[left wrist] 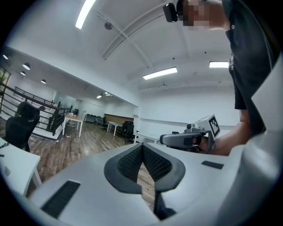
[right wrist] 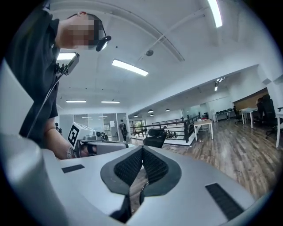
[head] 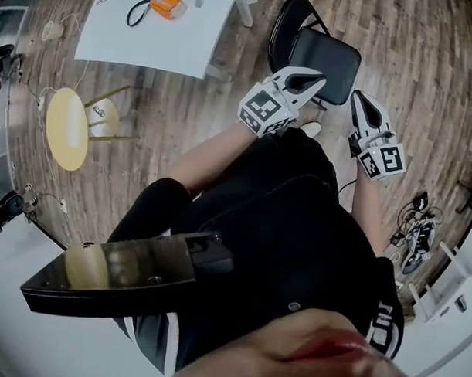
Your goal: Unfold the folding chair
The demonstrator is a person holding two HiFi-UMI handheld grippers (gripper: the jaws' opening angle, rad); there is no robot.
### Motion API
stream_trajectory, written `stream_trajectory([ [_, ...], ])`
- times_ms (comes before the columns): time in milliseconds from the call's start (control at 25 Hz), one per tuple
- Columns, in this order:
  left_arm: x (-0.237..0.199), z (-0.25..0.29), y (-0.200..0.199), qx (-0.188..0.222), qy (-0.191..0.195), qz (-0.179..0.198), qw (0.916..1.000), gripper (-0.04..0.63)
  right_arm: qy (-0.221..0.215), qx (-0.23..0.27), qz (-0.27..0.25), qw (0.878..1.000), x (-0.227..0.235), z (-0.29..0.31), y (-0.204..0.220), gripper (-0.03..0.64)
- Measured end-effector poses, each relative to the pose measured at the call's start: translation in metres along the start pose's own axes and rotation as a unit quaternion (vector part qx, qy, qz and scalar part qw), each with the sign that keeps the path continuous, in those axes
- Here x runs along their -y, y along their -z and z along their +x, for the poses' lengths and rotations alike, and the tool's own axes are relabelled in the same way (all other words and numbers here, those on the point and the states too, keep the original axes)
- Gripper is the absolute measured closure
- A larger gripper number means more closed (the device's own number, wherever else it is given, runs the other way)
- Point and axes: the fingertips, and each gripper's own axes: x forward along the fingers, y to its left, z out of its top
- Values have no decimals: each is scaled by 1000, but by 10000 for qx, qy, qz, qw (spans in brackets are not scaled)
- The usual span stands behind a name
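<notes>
I see the black folding chair (head: 325,59) at one o'clock in my head view, standing on the wood floor (head: 185,105) with its seat down. My left gripper (head: 313,80) shows across the seat's near-left edge, and my right gripper (head: 360,99) is just beside the seat at four o'clock of it. The left fingers (left wrist: 128,163) are pressed together on nothing, and so are the right fingers (right wrist: 154,170). A white desk (head: 149,34) lies at eleven o'clock and a yellow round stool (head: 66,128) at nine.

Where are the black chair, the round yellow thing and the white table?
black chair (head: 327,62): head view, on its seat.
round yellow thing (head: 66,128): head view, on its flat face.
white table (head: 149,30): head view, on bare tabletop.
</notes>
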Motion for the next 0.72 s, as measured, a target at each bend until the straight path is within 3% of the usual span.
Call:
stream_trajectory([
  [240,28,-15,-13,6,255,598,9979,591,-92,66,-120,9999,-27,-5,-12,609],
  [720,77,-13,-31,222,234,402,9987,591,-326,260,-465,9980,-43,-45,-34,609],
])
